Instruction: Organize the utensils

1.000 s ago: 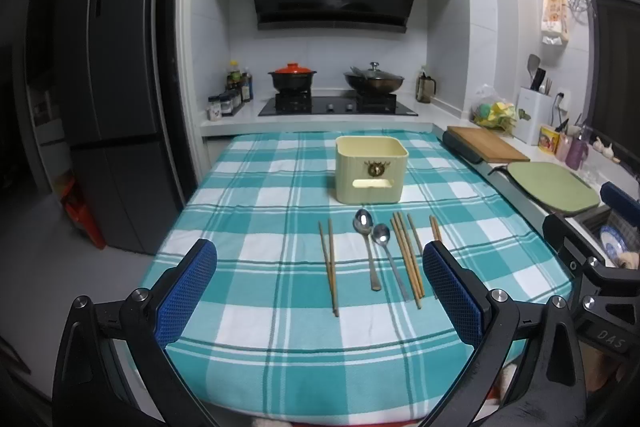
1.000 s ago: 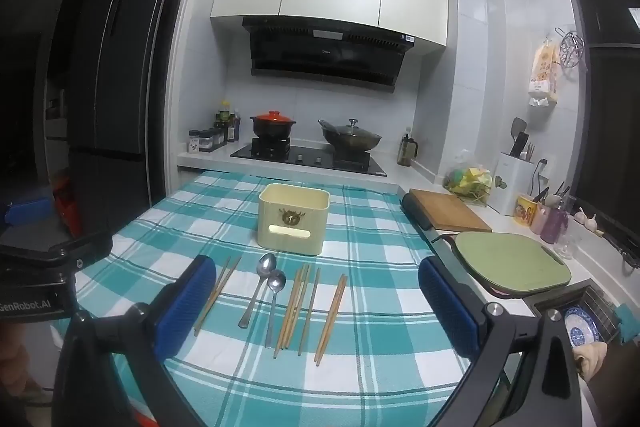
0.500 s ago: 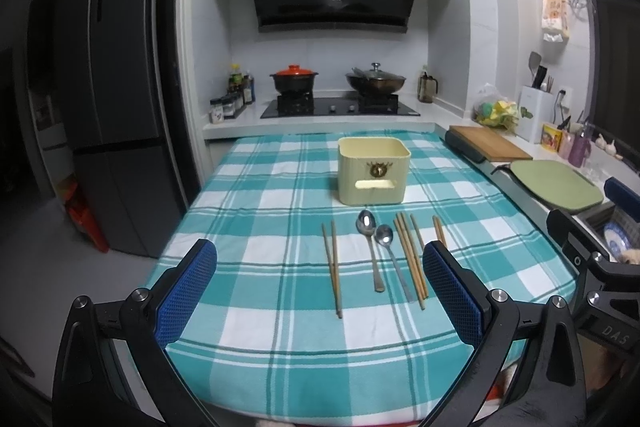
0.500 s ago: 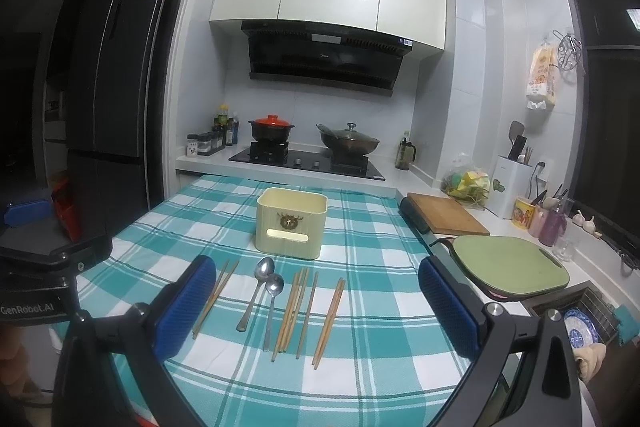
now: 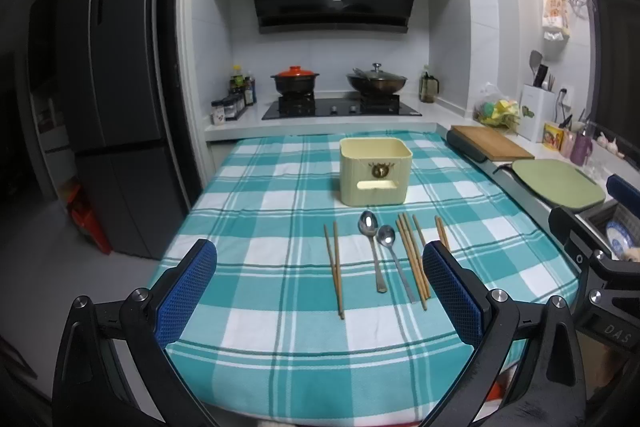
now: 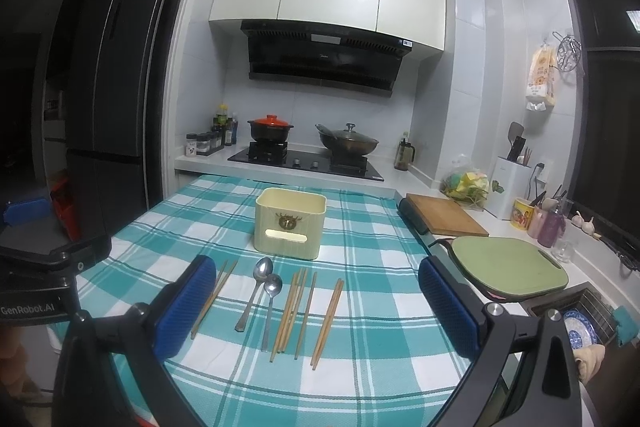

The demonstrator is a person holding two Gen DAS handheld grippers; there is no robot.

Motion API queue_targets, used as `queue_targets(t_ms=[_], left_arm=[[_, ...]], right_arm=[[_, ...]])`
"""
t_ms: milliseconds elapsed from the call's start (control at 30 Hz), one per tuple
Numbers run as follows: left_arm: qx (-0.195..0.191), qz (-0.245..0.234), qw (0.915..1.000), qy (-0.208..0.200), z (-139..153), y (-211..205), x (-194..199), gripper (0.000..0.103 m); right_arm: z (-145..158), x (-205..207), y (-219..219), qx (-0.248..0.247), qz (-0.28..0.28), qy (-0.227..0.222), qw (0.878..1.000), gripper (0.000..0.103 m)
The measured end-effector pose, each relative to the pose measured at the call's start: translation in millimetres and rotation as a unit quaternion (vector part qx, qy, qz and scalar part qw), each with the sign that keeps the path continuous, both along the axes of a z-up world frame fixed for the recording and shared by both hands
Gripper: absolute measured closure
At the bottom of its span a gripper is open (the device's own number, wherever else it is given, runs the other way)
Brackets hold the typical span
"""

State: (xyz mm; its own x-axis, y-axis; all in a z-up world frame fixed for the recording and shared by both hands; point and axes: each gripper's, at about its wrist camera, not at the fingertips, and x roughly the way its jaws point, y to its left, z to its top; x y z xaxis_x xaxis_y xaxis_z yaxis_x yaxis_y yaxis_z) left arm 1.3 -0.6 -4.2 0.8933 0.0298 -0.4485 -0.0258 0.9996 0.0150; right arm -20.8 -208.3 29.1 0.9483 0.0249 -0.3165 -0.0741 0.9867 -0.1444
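Both claws hang over the near edge of the worktop (image 5: 256, 315), spread wide and gripping nothing: the left claw (image 5: 320, 301) frames the utensils from its own camera, and the right claw (image 6: 316, 307) does the same from a touch further right. Dead ahead at twelve o'clock stands the cream box (image 5: 375, 171), upright on the checked cloth, open at the top. Just in front of it the utensils lie in a row, handles pointing toward the cameras. In the left view, a chopstick pair (image 5: 334, 265) sits at about eleven o'clock, well apart from the rest; two spoons (image 5: 378, 251) lie side by side at centre, bowls toward the box; a chopstick bundle (image 5: 412, 257) lies just beside them, three or four sticks, hard to count at this size. One more pair (image 6: 329, 315) lies at one o'clock, partly hidden behind the pad in the left view.
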Motion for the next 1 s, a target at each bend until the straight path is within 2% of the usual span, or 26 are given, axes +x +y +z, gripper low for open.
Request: queue_targets(t_ms=[1000], left_arm=[[0.003, 0.0, 0.9999, 0.01, -2.0, -6.2, 6.0, 0.0]], right_arm=[[4.3, 1.0, -11.7, 0.0, -0.003, 0.004, 1.0, 0.0]])
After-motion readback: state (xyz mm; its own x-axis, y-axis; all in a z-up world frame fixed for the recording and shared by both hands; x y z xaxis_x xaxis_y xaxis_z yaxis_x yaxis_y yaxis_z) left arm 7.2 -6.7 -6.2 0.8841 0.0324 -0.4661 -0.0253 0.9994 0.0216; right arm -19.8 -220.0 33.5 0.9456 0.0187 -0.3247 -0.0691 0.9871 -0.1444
